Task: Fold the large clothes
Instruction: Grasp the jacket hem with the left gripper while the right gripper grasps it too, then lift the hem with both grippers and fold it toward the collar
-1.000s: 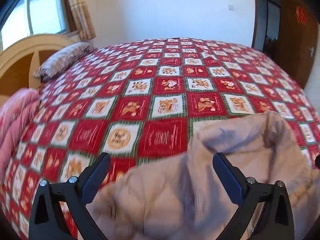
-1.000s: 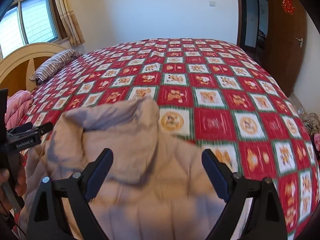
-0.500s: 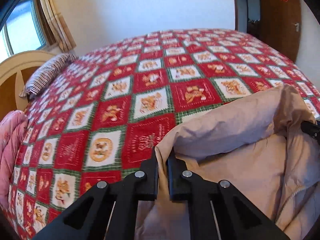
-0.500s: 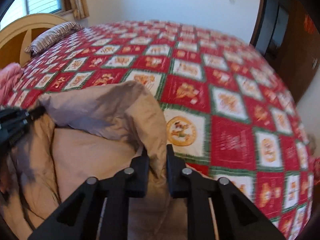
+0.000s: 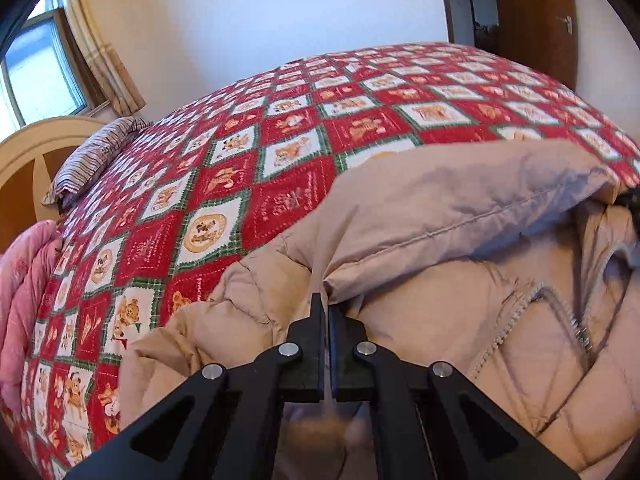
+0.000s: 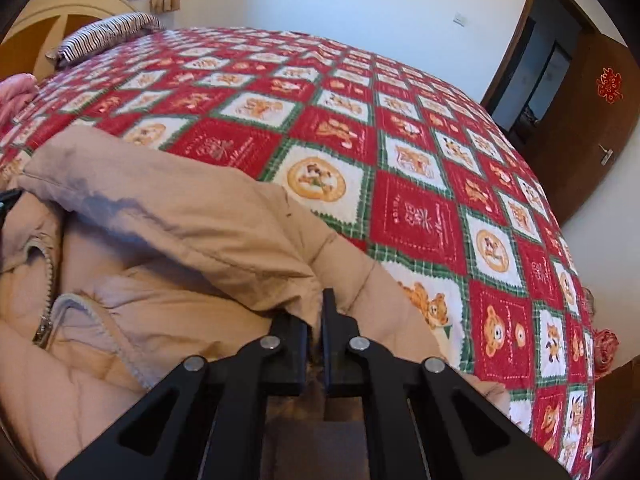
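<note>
A beige padded jacket (image 5: 460,288) lies on the near part of the bed, zipper side up, with its hood (image 5: 472,200) spread toward the far side. My left gripper (image 5: 325,306) is shut on a pinch of the jacket's fabric at the left base of the hood. In the right wrist view the same jacket (image 6: 152,280) fills the lower left, and my right gripper (image 6: 316,304) is shut on its fabric at the right base of the hood (image 6: 168,208). The zipper (image 6: 48,280) runs down the jacket's middle. The left gripper's tip (image 6: 8,200) shows at the left edge.
A red, white and green patchwork quilt (image 5: 280,152) covers the bed. A striped pillow (image 5: 96,152) rests by the wooden headboard (image 5: 28,160). A pink blanket (image 5: 24,288) is bunched at the left edge. A brown door (image 6: 592,128) stands right of the bed.
Both grippers dropped onto the jacket and went from wide open to shut, each pinching fabric beside the hood. Both cameras have rolled, tilting the bed in view.
</note>
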`<state>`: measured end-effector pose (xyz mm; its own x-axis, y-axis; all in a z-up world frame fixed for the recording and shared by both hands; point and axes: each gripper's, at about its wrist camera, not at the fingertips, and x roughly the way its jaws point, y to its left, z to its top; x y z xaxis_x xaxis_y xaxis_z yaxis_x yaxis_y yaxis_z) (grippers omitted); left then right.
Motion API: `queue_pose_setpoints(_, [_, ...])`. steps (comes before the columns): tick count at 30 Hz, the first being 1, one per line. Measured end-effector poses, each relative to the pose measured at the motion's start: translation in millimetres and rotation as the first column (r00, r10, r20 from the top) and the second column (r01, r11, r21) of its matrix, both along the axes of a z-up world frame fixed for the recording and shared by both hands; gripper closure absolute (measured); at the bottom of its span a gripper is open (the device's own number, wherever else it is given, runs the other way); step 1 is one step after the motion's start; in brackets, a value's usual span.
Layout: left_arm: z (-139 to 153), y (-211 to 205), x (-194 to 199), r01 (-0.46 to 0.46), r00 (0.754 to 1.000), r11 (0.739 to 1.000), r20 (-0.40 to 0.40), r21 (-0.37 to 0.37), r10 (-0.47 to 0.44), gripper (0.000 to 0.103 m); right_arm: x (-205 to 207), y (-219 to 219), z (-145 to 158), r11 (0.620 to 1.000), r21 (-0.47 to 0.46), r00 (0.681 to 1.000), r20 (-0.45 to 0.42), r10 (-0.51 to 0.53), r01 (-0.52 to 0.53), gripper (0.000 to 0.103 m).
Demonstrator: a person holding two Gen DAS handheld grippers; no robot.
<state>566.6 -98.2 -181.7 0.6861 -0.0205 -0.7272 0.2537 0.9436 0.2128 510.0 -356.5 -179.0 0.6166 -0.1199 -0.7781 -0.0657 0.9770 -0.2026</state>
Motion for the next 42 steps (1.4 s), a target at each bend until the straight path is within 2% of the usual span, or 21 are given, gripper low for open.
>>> queue_pose_setpoints(4, [23.4, 17.1, -8.1, 0.01, 0.999, 0.992, -0.029, -0.123, -0.014, 0.101, -5.0, 0.6, 4.2, 1.0, -0.015, 1.0, 0.003, 0.008, -0.008, 0.096])
queue_pose_setpoints(5, [29.0, 19.8, -11.4, 0.008, 1.0, 0.991, -0.019, -0.134, -0.011, 0.101, -7.2, -1.1, 6.4, 1.0, -0.011, 1.0, 0.008, 0.01, -0.01, 0.093])
queue_pose_setpoints(7, [41.3, 29.0, -20.0, 0.001, 1.0, 0.987, 0.01, -0.158, 0.0, 0.101, -10.1, -5.2, 8.5, 1.0, -0.005, 1.0, 0.006, -0.001, 0.001, 0.073])
queue_pose_setpoints(9, [52.6, 43.8, -24.4, -0.009, 1.0, 0.974, 0.009, -0.226, 0.012, 0.101, -14.9, -10.4, 12.6, 1.0, 0.016, 1.0, 0.012, -0.012, 0.012, 0.062])
queue_pose_setpoints(10, [55.2, 48.3, -24.6, -0.019, 1.0, 0.971, 0.009, -0.238, 0.022, 0.101, -17.8, -11.6, 14.5, 1.0, 0.027, 1.0, 0.014, -0.016, 0.015, 0.056])
queue_pose_setpoints(12, [61.8, 60.4, -20.5, -0.069, 0.997, 0.966, 0.009, -0.249, 0.073, 0.101, -26.4, -19.0, 22.2, 0.998, 0.055, 0.999, 0.024, -0.026, 0.024, 0.05])
queue_pose_setpoints(16, [72.3, 77.5, 1.9, -0.158, 0.986, 0.944, 0.006, -0.29, 0.167, 0.101, -40.2, -26.5, 42.2, 0.995, 0.097, 0.997, 0.07, -0.046, 0.039, 0.049])
queue_pose_setpoints(21, [77.4, 61.6, 38.3, -0.184, 0.982, 0.919, -0.033, -0.349, 0.184, 0.101, -30.9, -23.4, 77.0, 0.971, 0.224, 0.981, 0.156, -0.117, 0.08, 0.048])
queue_pose_setpoints(24, [76.6, 35.1, 56.2, -0.167, 0.986, 0.919, -0.042, -0.357, 0.163, 0.101, -8.1, -12.3, 84.7, 0.957, 0.279, 0.977, 0.166, -0.135, 0.085, 0.048])
queue_pose_setpoints(26, [72.0, 15.9, 66.1, -0.161, 0.987, 0.929, -0.046, -0.334, 0.155, 0.101, 12.0, -0.6, 85.5, 0.947, 0.312, 0.976, 0.168, -0.137, 0.079, 0.048])
queue_pose_setpoints(30, [48.2, -9.0, 78.1, -0.14, 0.99, 0.946, -0.076, -0.292, 0.123, 0.101, 45.9, 24.8, 70.0, 0.935, 0.348, 0.986, 0.115, -0.117, 0.071, 0.044])
queue_pose_setpoints(33, [23.1, -16.4, 77.3, -0.12, 0.989, 0.957, -0.115, -0.264, 0.092, 0.101, 50.8, 38.0, 52.7, 0.946, 0.322, 0.993, 0.087, -0.075, 0.043, 0.044])
queue_pose_setpoints(36, [4.8, -17.7, 70.6, -0.101, 0.991, 0.969, -0.113, -0.224, 0.077, 0.101, 46.4, 41.2, 29.1, 0.953, 0.3, 0.997, 0.052, -0.053, 0.035, 0.044])
queue_pose_setpoints(42, [-5.4, -17.7, 62.6, -0.09, 0.993, 0.972, -0.096, -0.215, 0.071, 0.101, 37.3, 31.9, 5.0, 0.955, 0.295, 0.998, 0.03, -0.055, 0.044, 0.044])
